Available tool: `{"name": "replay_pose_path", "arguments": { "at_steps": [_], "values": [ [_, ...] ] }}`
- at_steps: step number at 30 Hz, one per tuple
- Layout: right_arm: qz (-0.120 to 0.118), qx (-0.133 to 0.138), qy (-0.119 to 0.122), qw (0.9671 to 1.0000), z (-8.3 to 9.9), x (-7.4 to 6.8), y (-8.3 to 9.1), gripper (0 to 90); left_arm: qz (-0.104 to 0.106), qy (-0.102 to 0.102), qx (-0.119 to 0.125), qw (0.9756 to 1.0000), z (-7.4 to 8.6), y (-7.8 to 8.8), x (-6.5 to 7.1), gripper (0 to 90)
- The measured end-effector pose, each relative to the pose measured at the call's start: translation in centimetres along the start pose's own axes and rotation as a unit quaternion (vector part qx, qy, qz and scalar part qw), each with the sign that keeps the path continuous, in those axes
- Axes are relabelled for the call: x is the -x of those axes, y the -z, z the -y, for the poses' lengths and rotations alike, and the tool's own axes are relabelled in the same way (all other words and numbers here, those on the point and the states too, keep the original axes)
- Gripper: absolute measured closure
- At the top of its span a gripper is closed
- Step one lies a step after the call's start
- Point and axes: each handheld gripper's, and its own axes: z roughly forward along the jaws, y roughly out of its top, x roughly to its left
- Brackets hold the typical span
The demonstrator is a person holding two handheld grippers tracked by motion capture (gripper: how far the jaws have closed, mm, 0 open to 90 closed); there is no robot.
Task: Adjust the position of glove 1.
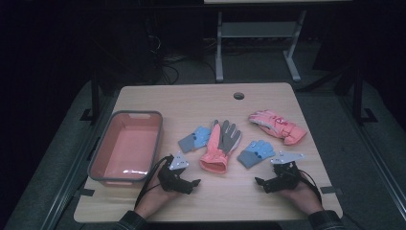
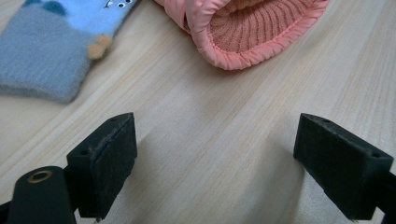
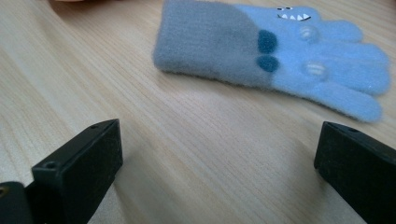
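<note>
My left gripper (image 1: pixel 195 182) rests low on the pale wooden table (image 1: pixel 268 96), its 2 black jaws spread wide with only bare wood between them. Just ahead of it lies the salmon-pink and grey work glove (image 1: pixel 219 145), its ribbed knit cuff (image 2: pixel 261 32) facing me, and beside that the small blue and grey knitted child's glove (image 2: pixel 51 46). My right gripper (image 1: pixel 259 182) also stands spread apart and holds nothing; the second blue and grey knitted glove (image 3: pixel 275 65) lies flat just beyond it, apart from the jaws.
</note>
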Motion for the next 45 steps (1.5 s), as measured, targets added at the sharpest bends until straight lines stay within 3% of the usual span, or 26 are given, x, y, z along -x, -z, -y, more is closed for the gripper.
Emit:
{"name": "replay_pose_path", "arguments": {
  "at_steps": [5, 11, 15, 19, 24, 28, 29, 30, 35, 45],
  "values": [
    [-0.001, 0.0, 0.0, 1.0, 0.0, 0.0, 0.0, 0.4, 0.013, -0.013, -0.001, 0.9998, 0.2, 0.2, 0.1, 12.4],
    [0.0, 0.001, 0.0, 1.0, 0.1, -0.1, 0.0, 0.7, 0.014, -0.02, -0.002, 0.9997, 0.2, 0.2, 0.1, 12.4],
    [-0.007, -0.001, 0.003, 1.0, 0.0, -0.1, 0.6, 14.6, 0.015, -0.019, 0.001, 0.9997, 0.3, 0.3, 0.2, 12.4],
    [0.008, 0.012, 0.005, 0.9999, -0.8, -0.4, 1.4, 23.7, 0.019, -0.022, 0.001, 0.9996, 0.4, 0.5, 0.3, 12.4],
    [0.02, 0.023, 0.007, 0.9995, -1.7, -0.5, 2.1, 45.4, 0.02, -0.026, -0.008, 0.9994, 0.5, 0.8, 0.4, 12.6],
    [0.009, 0.026, 0.009, 0.9996, -2.4, -0.3, 2.1, 62.5, 0.023, -0.025, -0.003, 0.9994, 0.8, 0.9, 0.4, 12.6],
    [0.007, 0.027, 0.009, 0.9996, -2.7, -0.1, 2.1, 70.7, 0.022, -0.025, -0.001, 0.9994, 0.8, 0.9, 0.4, 12.5],
    [0.007, 0.027, 0.009, 0.9996, -2.7, -0.1, 2.1, 70.7, 0.022, -0.025, -0.001, 0.9994, 0.8, 0.9, 0.4, 12.6],
    [0.0, 0.032, 0.009, 0.9995, -3.4, 0.5, 1.9, 89.3, 0.025, -0.025, -0.002, 0.9994, 0.9, 1.0, 0.5, 12.6],
    [-0.014, 0.032, 0.016, 0.9993, -4.8, 1.7, 0.8, 89.8, 0.026, -0.026, -0.002, 0.9993, 0.9, 1.1, 0.5, 12.7]
  ]
}}
